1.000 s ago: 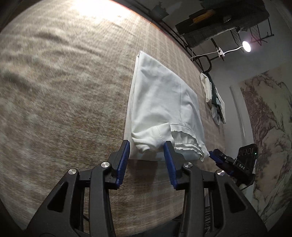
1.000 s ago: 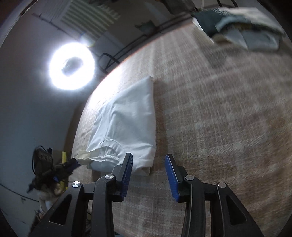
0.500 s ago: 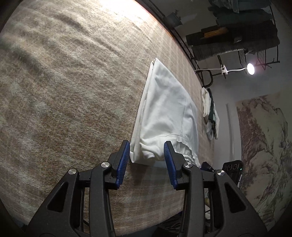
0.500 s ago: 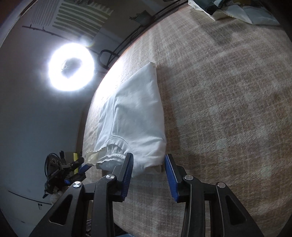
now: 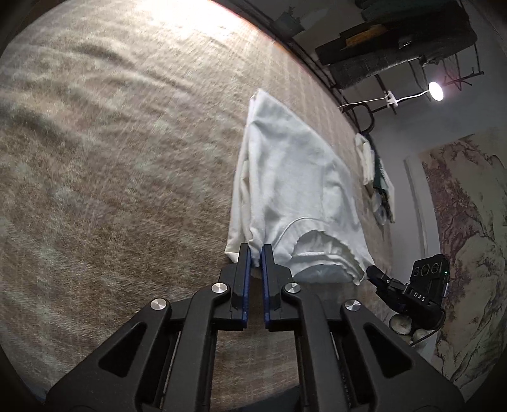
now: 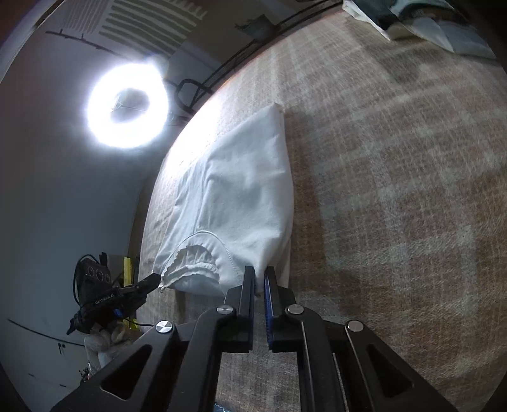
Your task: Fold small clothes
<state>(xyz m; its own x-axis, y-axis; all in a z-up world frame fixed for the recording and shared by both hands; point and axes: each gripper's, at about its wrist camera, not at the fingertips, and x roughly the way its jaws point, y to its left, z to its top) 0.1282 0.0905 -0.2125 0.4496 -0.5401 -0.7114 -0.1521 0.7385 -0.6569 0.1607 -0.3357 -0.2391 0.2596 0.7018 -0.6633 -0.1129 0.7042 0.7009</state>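
Observation:
A white folded garment [image 5: 291, 177] lies on the beige plaid cover [image 5: 111, 158], its ruffled neckline toward me. My left gripper [image 5: 256, 247] is closing its jaws on the garment's near left corner, and the blue pads pinch the cloth. In the right wrist view the same garment [image 6: 240, 196] shows, and my right gripper [image 6: 259, 269] is closing its jaws on the near right corner, cloth pinched between the pads. Each view catches the other gripper at the garment's opposite near corner: the right one [image 5: 412, 294] and the left one [image 6: 104, 298].
A pile of other clothes [image 5: 377, 177] lies at the cover's far right edge, also seen as the pile [image 6: 427, 25] at the top. A ring light [image 6: 126, 104] glares at the left, a small lamp [image 5: 435, 91] and a dark rack [image 5: 396, 47] stand beyond the cover.
Both grippers stood open around the garment's near corners; now both have closed and pinch the cloth. The right gripper edged in toward its corner.

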